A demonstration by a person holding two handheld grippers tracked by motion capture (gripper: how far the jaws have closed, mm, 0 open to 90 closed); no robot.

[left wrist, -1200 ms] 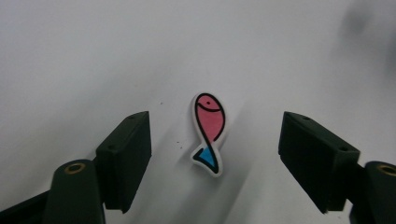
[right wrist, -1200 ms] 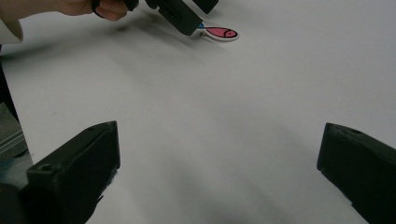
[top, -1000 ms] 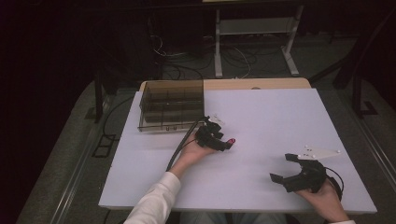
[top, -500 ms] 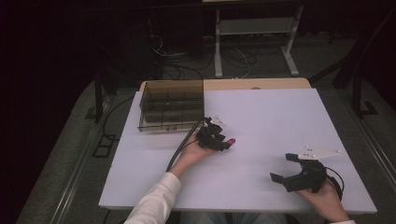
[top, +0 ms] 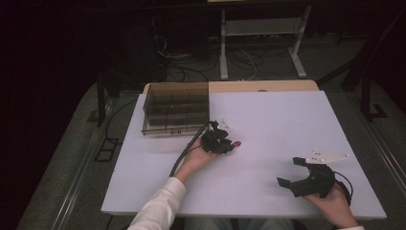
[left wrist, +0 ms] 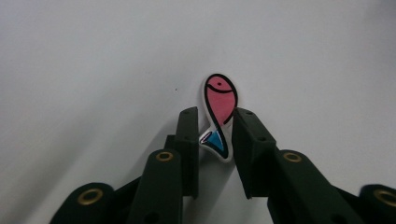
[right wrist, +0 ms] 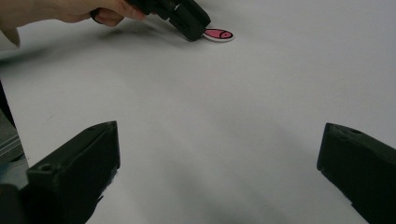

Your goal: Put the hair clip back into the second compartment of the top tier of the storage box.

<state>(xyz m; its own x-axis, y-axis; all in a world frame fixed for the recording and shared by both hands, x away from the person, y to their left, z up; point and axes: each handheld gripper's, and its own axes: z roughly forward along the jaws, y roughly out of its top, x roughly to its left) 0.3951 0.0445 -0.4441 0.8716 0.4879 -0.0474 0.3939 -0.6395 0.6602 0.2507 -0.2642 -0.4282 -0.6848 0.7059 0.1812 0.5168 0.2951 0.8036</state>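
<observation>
A small flat fish piece [left wrist: 220, 95], pink with a blue tail and a black outline, lies on the white table [top: 287, 120] near its middle. My left gripper [left wrist: 215, 114] is low over the table, and its two black jaws press on the fish's tail from both sides. The high view has the same gripper [top: 229, 145] and fish [top: 236, 143] in front of a box. My right gripper [top: 288, 171] rests at the near right, wide open with nothing in it. In its own view, the right gripper [right wrist: 219, 135] faces the fish [right wrist: 218, 34] and the left gripper [right wrist: 198, 28] far off.
A smoky clear plastic box [top: 176, 108] with several compartments stands at the table's back left. The left gripper's cable [top: 184, 151] trails toward the person. A strip of wooden tabletop [top: 268, 86] runs behind the white sheet. Cables and a desk frame lie on the floor beyond.
</observation>
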